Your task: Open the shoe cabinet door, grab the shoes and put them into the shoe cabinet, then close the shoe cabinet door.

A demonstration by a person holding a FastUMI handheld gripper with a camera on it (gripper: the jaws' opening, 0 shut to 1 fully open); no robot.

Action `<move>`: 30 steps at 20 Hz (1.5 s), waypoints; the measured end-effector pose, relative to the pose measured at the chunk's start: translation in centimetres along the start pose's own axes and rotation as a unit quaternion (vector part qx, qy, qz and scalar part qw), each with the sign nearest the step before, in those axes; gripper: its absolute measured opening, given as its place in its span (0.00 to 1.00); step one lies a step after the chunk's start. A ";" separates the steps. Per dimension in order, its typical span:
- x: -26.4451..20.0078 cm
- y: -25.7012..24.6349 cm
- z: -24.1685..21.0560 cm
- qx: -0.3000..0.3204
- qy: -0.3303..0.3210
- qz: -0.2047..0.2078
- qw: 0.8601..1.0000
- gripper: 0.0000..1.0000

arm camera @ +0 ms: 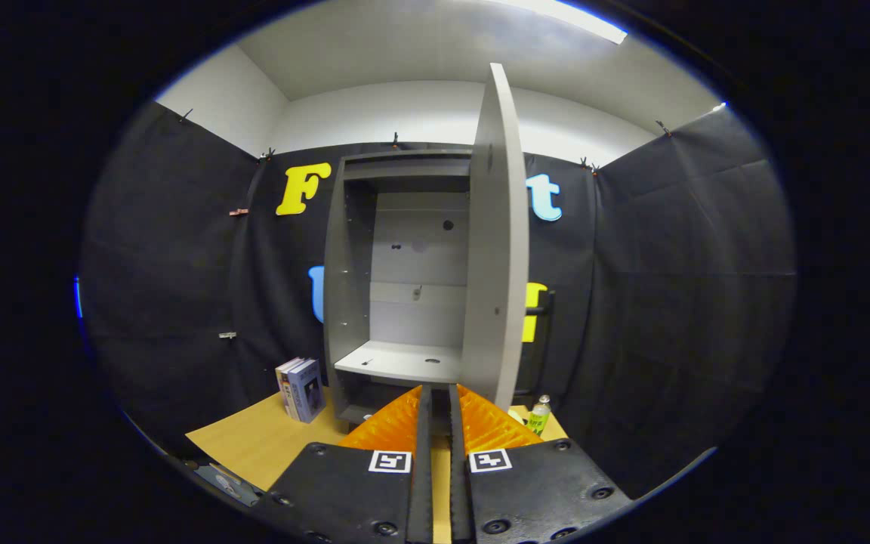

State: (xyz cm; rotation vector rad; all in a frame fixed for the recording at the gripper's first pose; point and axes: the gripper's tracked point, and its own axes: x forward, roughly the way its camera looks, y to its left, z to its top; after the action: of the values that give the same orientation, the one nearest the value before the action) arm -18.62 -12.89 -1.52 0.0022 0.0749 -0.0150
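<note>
From the gripper view I see my gripper [439,393] with its two orange ribbed fingers [397,423] drawn close together, only a narrow slit between their black inner strips, and nothing held in that slit; their tips point at the foot of the grey shoe cabinet [356,302], which stands just ahead of them on a light wooden tabletop [261,442]; the cabinet door [497,249] is swung wide open and I look at it nearly edge-on, hinged at the cabinet's right side and rising above the cabinet top; inside I can make out a bare grey shelf [401,361] low down, with a small hole in it, and a pale back panel above with a few dark holes; to the left of the cabinet, a small stack of books [301,389] stands upright on the table; to the right, just past the door's lower edge, a clear bottle with a green label [538,415] stands near the right finger.
</note>
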 end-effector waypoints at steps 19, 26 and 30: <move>4.4 11.5 -22.3 0.071 0.166 0.113 0.977 0.41; 5.0 12.3 -33.6 0.081 0.257 0.088 0.959 0.50; 6.2 12.9 -37.8 0.070 0.286 0.070 0.953 0.51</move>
State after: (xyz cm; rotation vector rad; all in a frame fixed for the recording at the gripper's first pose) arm -15.09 -0.03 -39.61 0.1545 0.6540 0.1233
